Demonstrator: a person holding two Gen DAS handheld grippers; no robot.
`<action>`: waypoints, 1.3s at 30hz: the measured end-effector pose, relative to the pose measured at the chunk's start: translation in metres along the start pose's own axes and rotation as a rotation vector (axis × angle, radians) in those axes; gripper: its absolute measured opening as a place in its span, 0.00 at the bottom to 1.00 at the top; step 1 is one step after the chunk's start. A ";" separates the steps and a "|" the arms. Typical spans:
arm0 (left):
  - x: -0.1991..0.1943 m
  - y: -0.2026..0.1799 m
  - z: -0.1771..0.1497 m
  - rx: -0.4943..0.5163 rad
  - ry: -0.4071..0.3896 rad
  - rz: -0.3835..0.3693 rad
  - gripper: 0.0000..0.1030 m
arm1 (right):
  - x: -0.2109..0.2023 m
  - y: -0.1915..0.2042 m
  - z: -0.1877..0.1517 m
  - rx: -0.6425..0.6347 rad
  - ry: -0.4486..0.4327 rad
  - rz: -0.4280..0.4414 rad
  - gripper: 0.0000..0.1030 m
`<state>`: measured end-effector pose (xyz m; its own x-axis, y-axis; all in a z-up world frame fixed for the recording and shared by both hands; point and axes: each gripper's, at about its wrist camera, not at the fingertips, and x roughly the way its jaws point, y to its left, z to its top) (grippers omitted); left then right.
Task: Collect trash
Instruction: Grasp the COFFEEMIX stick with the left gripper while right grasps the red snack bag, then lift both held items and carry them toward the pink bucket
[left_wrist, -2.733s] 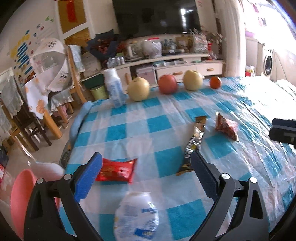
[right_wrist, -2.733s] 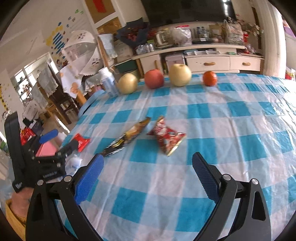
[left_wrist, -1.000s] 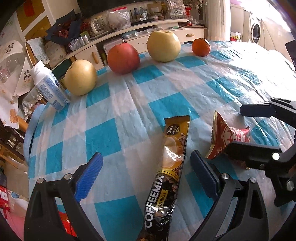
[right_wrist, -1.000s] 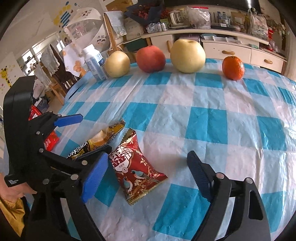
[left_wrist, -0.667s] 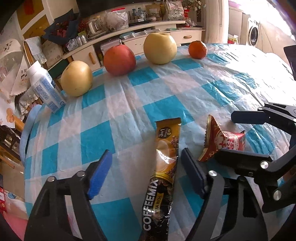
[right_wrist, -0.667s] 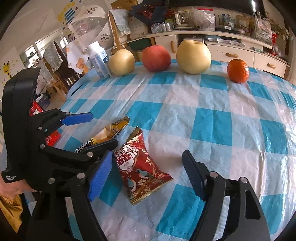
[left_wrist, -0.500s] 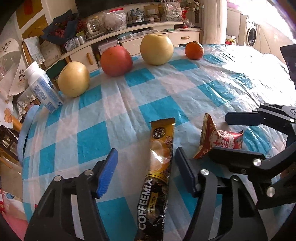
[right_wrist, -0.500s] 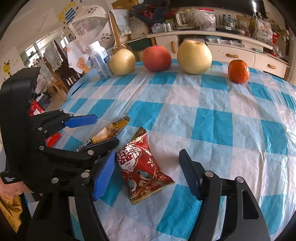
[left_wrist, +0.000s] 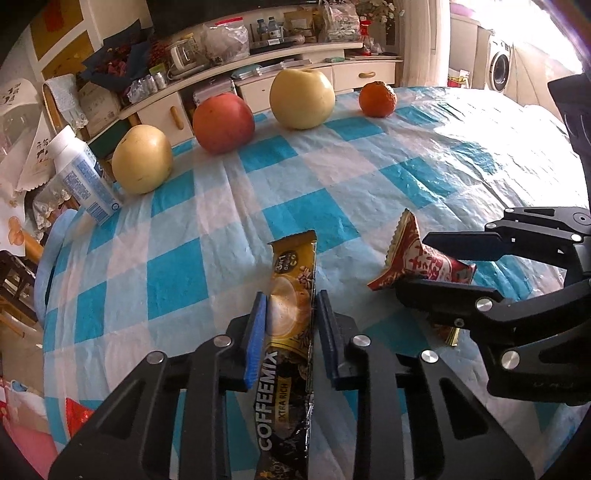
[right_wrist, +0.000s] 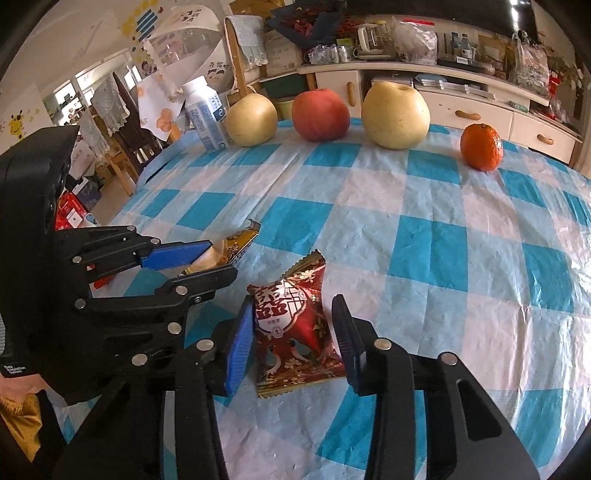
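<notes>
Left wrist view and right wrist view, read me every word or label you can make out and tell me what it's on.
"COFFEEMIX" on the coffee sachet.
"EXTRA RICH" beside it on the same sachet.
"3in1" near the sachet's far end, small; the word under it is too blurred.
Red snack packet: large white characters, not readable to me.
Milk carton: blue print, too small.
Left tool's body: small white lettering, too small.

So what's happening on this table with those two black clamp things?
A person is clearing wrappers off the checked tablecloth with a handheld gripper in each hand. The left gripper has clamped onto the long coffee-mix sachet. The right gripper is closing around the red snack packet, which sits between its jaws. Both wrappers still lie on the cloth. The fruit and milk carton along the far edge are untouched.
</notes>
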<state>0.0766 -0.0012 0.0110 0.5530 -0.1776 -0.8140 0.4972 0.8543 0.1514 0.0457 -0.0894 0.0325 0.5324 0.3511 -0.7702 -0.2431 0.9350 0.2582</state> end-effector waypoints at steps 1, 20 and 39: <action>0.000 0.001 0.000 -0.002 0.001 0.002 0.28 | -0.001 0.000 0.000 -0.002 -0.004 -0.001 0.41; -0.022 0.012 -0.025 -0.082 -0.019 0.016 0.27 | 0.000 -0.002 0.001 0.010 -0.005 -0.016 0.62; -0.059 0.044 -0.071 -0.293 -0.101 -0.041 0.27 | 0.004 0.014 -0.002 -0.088 0.001 -0.087 0.37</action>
<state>0.0187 0.0816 0.0265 0.6074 -0.2500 -0.7540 0.3144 0.9473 -0.0608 0.0431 -0.0751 0.0320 0.5539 0.2684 -0.7881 -0.2661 0.9540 0.1378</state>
